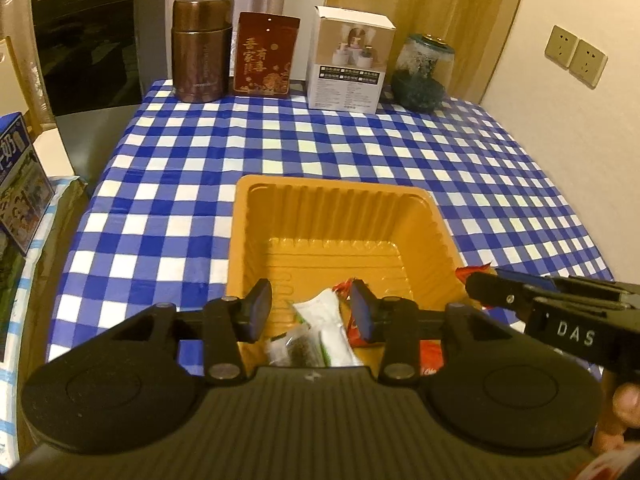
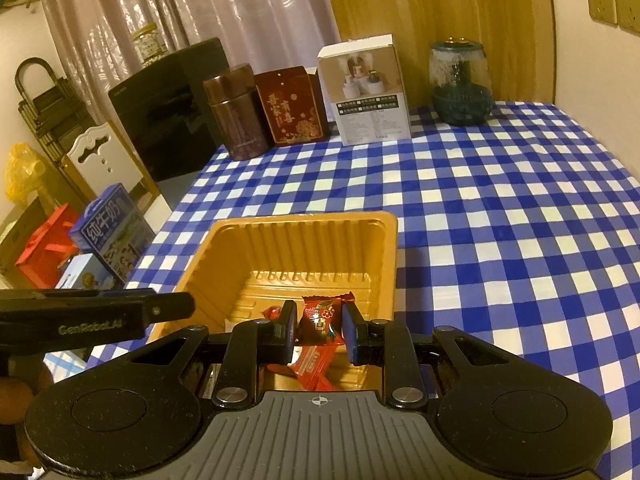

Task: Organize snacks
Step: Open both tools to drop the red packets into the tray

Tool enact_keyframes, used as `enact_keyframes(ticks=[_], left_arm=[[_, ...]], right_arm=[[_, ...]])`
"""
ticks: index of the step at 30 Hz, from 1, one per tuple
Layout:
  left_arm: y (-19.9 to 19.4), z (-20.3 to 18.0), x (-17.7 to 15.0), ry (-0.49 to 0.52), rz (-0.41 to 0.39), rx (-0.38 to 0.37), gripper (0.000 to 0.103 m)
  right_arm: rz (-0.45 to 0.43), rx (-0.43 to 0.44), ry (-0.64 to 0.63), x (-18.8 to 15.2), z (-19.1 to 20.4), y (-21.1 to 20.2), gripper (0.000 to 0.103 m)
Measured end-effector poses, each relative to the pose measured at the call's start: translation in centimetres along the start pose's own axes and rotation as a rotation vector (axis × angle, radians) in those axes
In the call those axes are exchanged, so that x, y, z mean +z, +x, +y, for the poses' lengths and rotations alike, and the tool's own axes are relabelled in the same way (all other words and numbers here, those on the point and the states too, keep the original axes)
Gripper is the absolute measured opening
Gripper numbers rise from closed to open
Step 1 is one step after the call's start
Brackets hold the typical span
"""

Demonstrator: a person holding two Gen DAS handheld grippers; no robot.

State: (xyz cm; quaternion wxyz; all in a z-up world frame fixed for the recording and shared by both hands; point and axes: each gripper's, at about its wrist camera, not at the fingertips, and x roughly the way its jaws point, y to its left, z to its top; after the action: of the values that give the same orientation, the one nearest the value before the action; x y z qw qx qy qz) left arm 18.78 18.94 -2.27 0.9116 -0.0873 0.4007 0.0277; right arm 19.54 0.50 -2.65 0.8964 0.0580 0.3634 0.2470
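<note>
An orange plastic tray (image 1: 332,186) (image 2: 304,219) sits on the blue-and-white checked tablecloth (image 1: 360,148). My left gripper (image 1: 311,304) hangs over the tray's near end, open. White-and-green snack packets (image 1: 326,320) lie below the gap, clear of both pads. More red packets (image 1: 354,334) lie beside them. My right gripper (image 2: 318,320) is shut on a red wrapped snack (image 2: 320,318) over the tray's near right part. Under it lies another red packet (image 2: 312,364), with a small red candy (image 2: 272,313) to its left. Each gripper shows at the edge of the other's view, the right gripper (image 1: 476,286) and the left gripper (image 2: 186,306).
Along the table's far edge stand a brown canister (image 1: 202,48), a red box (image 1: 266,56), a white carton (image 1: 350,60) and a glass jar (image 1: 422,72). A black appliance (image 1: 86,44) and blue milk cartons (image 2: 110,232) are off the left side. The wall is on the right.
</note>
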Motion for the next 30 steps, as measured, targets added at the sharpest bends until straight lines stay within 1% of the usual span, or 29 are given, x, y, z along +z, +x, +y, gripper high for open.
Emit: enact_keyframes(ticks=[4,13,30], left_arm=[[-0.5,0.1,-0.5,0.012,0.01,0.015,0.039],[-1.1,0.4,-1.4,0.004,0.029,0.016,0.04],[-1.8,1.0,-1.4,0.01,0.023,0.019,0.041]], right_arm=[[0.0,0.008,0.002,-0.1,0.4,-0.2,0.025],[-0.01,0.025,-0.011,0.2,1.4,-0.9,0.025],[-0.005,0.041,-0.017,0.6,2.2,-0.7,0.025]])
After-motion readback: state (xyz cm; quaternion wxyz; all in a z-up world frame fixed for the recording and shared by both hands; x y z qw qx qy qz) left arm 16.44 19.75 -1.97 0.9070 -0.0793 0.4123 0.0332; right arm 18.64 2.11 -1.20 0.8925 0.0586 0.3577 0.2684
